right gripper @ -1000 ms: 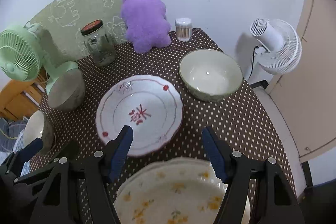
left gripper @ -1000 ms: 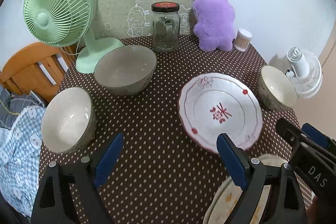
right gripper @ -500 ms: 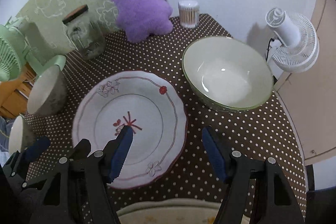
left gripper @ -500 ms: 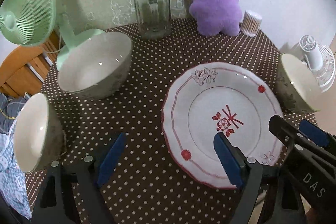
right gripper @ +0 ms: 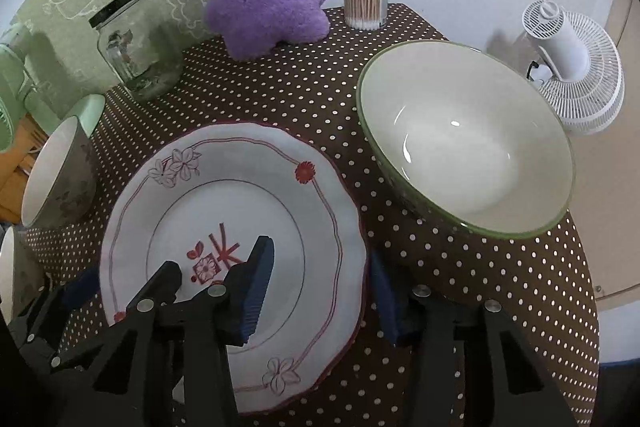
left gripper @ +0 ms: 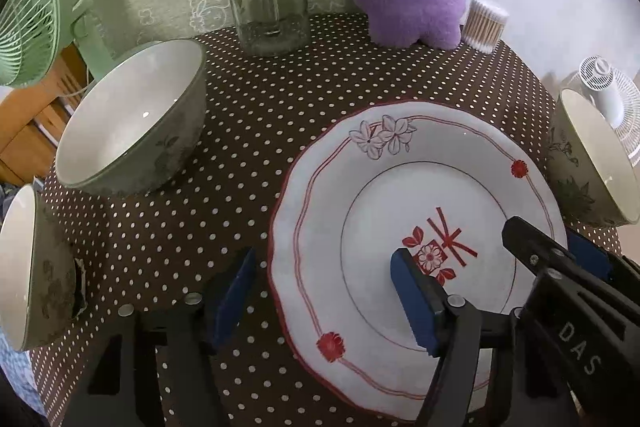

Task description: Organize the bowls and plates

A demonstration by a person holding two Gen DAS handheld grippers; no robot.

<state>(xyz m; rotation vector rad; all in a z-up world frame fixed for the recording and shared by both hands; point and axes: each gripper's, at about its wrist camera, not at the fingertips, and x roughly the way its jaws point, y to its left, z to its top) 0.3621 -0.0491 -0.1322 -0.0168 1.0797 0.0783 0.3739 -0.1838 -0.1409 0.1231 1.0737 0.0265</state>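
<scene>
Both tilted steeply down over red-patterned plate (left gripper: 400, 187) on dotted tablecloth (left gripper: 248, 131).
Left gripper (left gripper: 324, 291) astride 9 o'clock rim, jaws just closing, part open.
Right gripper (right gripper: 324, 287) astride 3 o'clock rim, likewise closing; pad contact unclear.

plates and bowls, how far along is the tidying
Done: nothing looks stacked; three grey-green ceramic bowls stand apart on the brown polka-dot tablecloth.

In hand: both grippers straddle opposite edges of the white red-trimmed plate, the left gripper and the right gripper; their jaws have just been closing, pads not visibly pressing.

Left: lift the plate, gather the bowls.
</scene>
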